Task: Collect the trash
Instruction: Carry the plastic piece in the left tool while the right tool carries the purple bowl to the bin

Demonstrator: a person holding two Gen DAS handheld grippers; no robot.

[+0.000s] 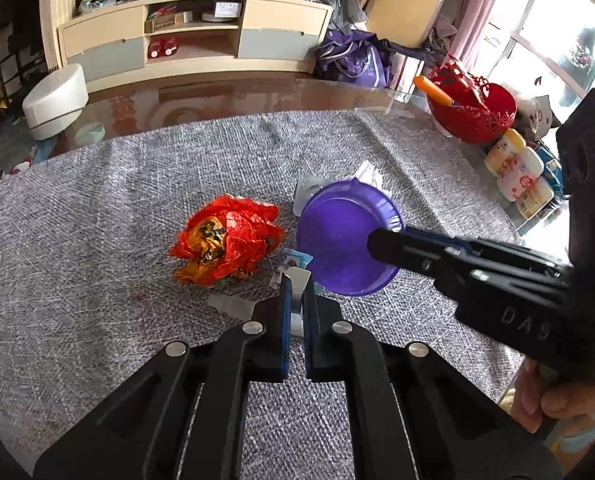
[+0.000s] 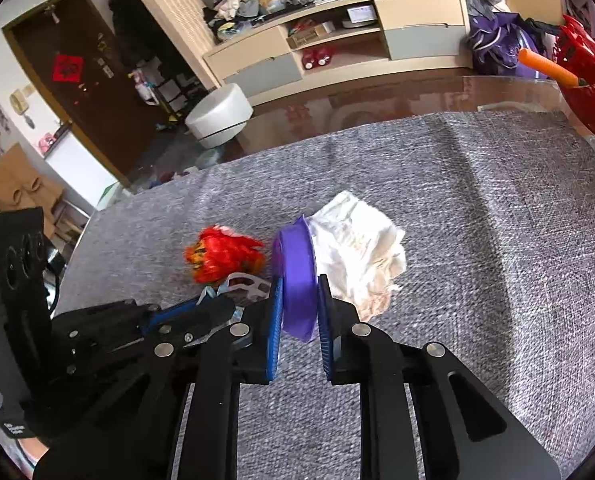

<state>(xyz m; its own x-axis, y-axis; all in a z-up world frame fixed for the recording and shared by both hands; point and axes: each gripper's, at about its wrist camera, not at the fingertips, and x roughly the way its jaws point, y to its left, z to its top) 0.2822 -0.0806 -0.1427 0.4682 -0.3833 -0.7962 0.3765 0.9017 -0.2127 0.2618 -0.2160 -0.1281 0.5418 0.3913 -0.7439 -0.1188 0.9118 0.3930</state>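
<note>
Black linkage of my left gripper [image 1: 296, 285] fills the foreground; jaws are pinched nearly together on a small pale wrapper scrap [image 1: 299, 280] that stands up between the pads. My right gripper [image 2: 299, 294] is clamped narrow on the rim of the purple bowl [image 1: 347, 236], which it holds tilted on edge above the grey cloth [image 1: 137, 184], mouth toward the left gripper. More scraps [image 1: 293, 260] lie just beside the bowl's lower edge. Red-and-orange crumpled wrapper [image 1: 227, 240] sits near, left of the bowl, untouched. White crumpled tissue [image 2: 357, 248] lies right behind the bowl.

Step in hand, I'd say: scrap goes into the bowl. To do it well: lift the scrap clear of the cloth, carry it past the rim, release only once over the bowl's inside. Keep the bowl grip firm; a thin rim could twist.
</note>
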